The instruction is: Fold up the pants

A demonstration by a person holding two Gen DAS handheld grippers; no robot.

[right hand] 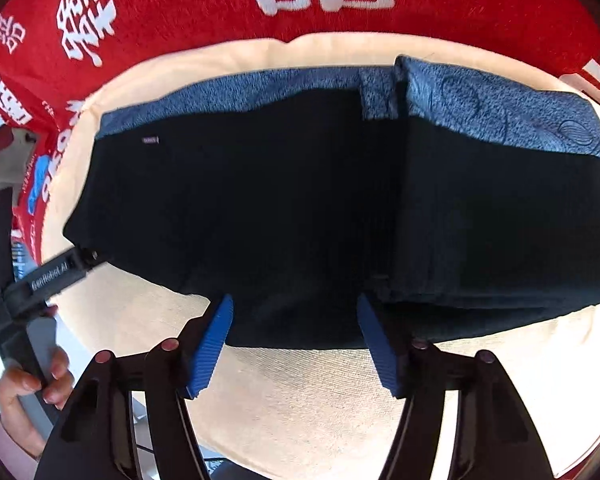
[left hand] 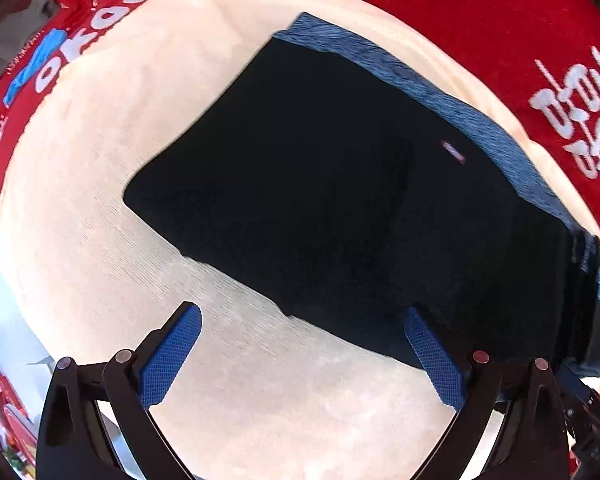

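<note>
Surface: cream cloth (right hand: 300,400) spread over a red printed cover (right hand: 172,8); what lies beneath is hidden.
Pants: dark pants (right hand: 280,208) lie flat on the cream cloth, blue-grey waistband (right hand: 260,88) on the far side, one end already doubled into a thicker stack.
Left claw (left hand: 300,320): wide open, empty, at the pants' near edge.
Right claw (right hand: 296,312): wide open, empty, fingers astride the near edge.
Handling: likely soft, light, limp; it will sag and may slide on the cloth.
Hold: pinch the near hem through all layers.
</note>
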